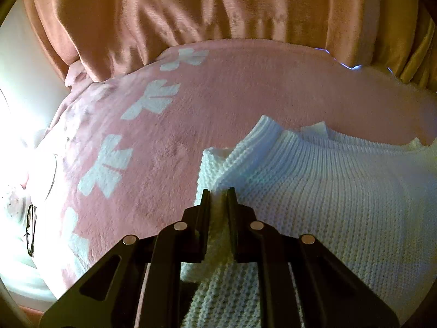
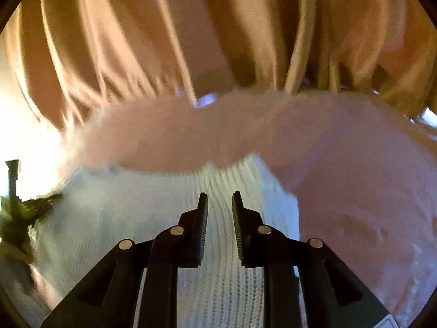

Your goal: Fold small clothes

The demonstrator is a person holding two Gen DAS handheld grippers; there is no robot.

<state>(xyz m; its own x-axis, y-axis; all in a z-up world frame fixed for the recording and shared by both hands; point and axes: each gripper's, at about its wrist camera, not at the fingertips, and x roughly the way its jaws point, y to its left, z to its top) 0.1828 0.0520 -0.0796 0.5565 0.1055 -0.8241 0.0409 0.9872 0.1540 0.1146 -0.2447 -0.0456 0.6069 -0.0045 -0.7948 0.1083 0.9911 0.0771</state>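
The white knit sweater (image 1: 341, 191) is lying flat on the pink blanket (image 1: 218, 95). The left tool (image 1: 219, 195) is clamped on a bunched fold at its shoulder. The right tool (image 2: 220, 201) is over the ribbed part, jaws slightly apart, gripping nothing. The curtain (image 2: 191, 41) hangs behind.

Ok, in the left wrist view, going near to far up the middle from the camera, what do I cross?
Left gripper, its fingers pinched on a fold of the white knit sweater → the sweater's ribbed collar → bare pink fleece blanket with white bows → peach curtain at the back.
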